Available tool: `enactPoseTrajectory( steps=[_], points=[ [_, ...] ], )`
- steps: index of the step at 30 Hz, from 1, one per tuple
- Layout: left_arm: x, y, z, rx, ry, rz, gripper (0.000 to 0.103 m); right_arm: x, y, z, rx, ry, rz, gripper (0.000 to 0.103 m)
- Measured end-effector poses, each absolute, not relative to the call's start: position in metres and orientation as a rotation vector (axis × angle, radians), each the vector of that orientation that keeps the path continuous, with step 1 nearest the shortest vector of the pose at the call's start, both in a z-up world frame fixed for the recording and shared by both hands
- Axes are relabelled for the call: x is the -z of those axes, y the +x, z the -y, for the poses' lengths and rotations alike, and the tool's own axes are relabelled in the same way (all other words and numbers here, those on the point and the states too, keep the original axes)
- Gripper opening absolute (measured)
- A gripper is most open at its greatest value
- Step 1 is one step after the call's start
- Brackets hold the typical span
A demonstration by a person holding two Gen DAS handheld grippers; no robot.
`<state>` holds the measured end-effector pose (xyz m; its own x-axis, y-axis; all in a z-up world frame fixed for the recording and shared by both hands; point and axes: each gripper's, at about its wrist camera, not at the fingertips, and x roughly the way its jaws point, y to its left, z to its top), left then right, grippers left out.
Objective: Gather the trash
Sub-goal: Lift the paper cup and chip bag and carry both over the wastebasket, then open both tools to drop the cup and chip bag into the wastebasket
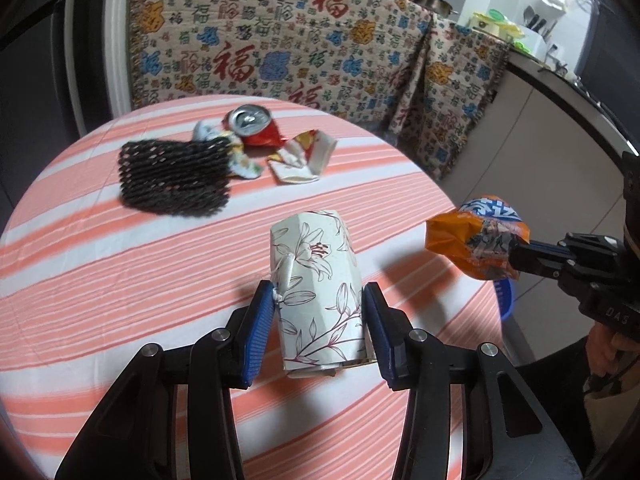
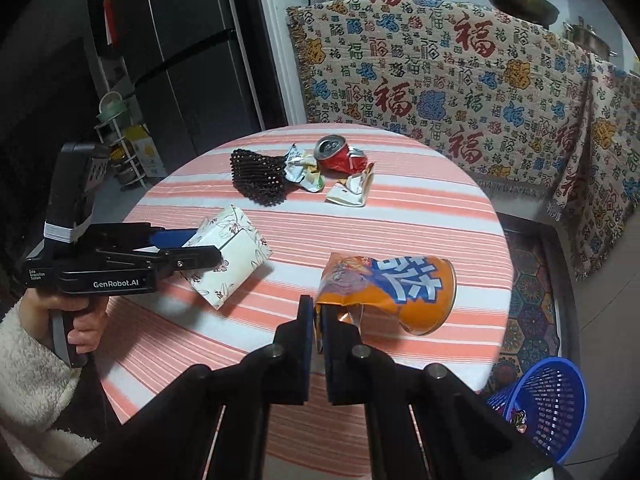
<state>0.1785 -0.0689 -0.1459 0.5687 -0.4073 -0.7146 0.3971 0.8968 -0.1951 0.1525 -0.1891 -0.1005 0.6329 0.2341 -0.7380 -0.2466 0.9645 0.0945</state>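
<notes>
Blue ribbed pads of the left gripper [image 1: 318, 320] press on both sides of a white floral-print box [image 1: 316, 280], which is lifted clear of the striped tablecloth [image 1: 120, 280] (its shadow falls on the cloth beneath it in the right wrist view). The box tilts, its far end angled away from the gripper. A hand [image 2: 76, 320] in a fleecy white sleeve [image 2: 32, 392] grips the handle of this tool.

The right gripper [image 2: 318, 320] has its jaws pressed together on the crumpled open edge of an orange snack bag [image 2: 388, 292] printed with blue-and-white characters. The bag hangs out ahead of the fingers, above the near right part of the round table.

Further out, toward the far edge of the table, the remaining trash lies grouped together:
- a black foam net sleeve [image 1: 172, 178], on the left;
- a crumpled pale wrapper [image 1: 244, 160], touching the net;
- a crushed red can [image 1: 252, 124], behind the wrapper;
- a torn white-and-red carton [image 1: 300, 158], just beside the can on the right.

On the floor to the right of the table stands a blue mesh basket [image 2: 548, 400], tilted toward the camera, with something small inside it.

Behind the table hangs a patterned blanket [image 1: 300, 40] covered with red, blue and orange characters. Pots sit on top of it.
</notes>
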Motion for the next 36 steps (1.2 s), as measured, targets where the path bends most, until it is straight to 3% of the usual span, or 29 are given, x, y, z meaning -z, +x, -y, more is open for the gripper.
enactPoseTrajectory(
  steps=[8, 19, 28, 36],
  points=[
    [0.126, 0.182, 0.151, 0.592, 0.031, -0.834, 0.046, 0.082, 0.136, 0.246, -0.191, 0.030, -0.808, 0.004],
    [0.108, 0.192, 0.333, 0.851, 0.086, -0.828, 0.046, 0.055, 0.087, 0.396, 0.083, 0.068, -0.807, 0.005],
    [0.140, 0.199, 0.459, 0.937, 0.129, -0.871, 0.046, 0.085, 0.062, 0.497, 0.197, 0.145, -0.850, 0.005],
    [0.169, 0.205, 0.513, 0.941, 0.150, -0.898, 0.046, 0.126, 0.062, 0.544, 0.174, 0.191, -0.884, 0.005]
  ],
)
